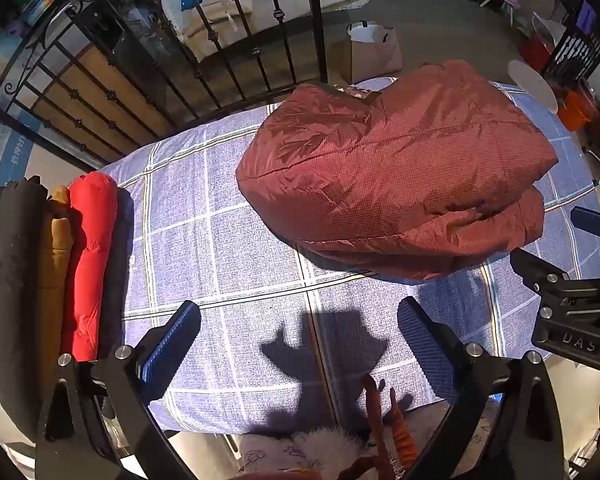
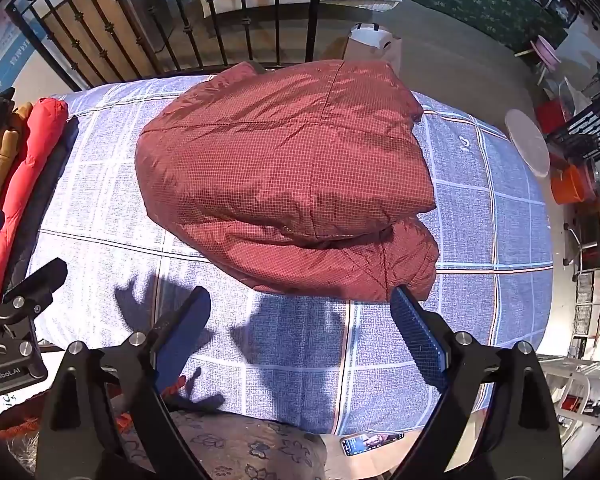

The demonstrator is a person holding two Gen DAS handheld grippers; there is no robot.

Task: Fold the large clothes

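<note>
A dark red padded jacket lies folded in a thick bundle on the checked blue bed sheet; it also shows in the right wrist view. My left gripper is open and empty, held above the sheet just in front of the jacket. My right gripper is open and empty, its right fingertip close to the jacket's near edge. The right gripper's body shows at the right of the left wrist view.
Rolled clothes, red, tan and black, lie along the bed's left edge. A black iron bed frame stands behind. A paper bag is on the floor beyond. A phone lies below the bed's near edge.
</note>
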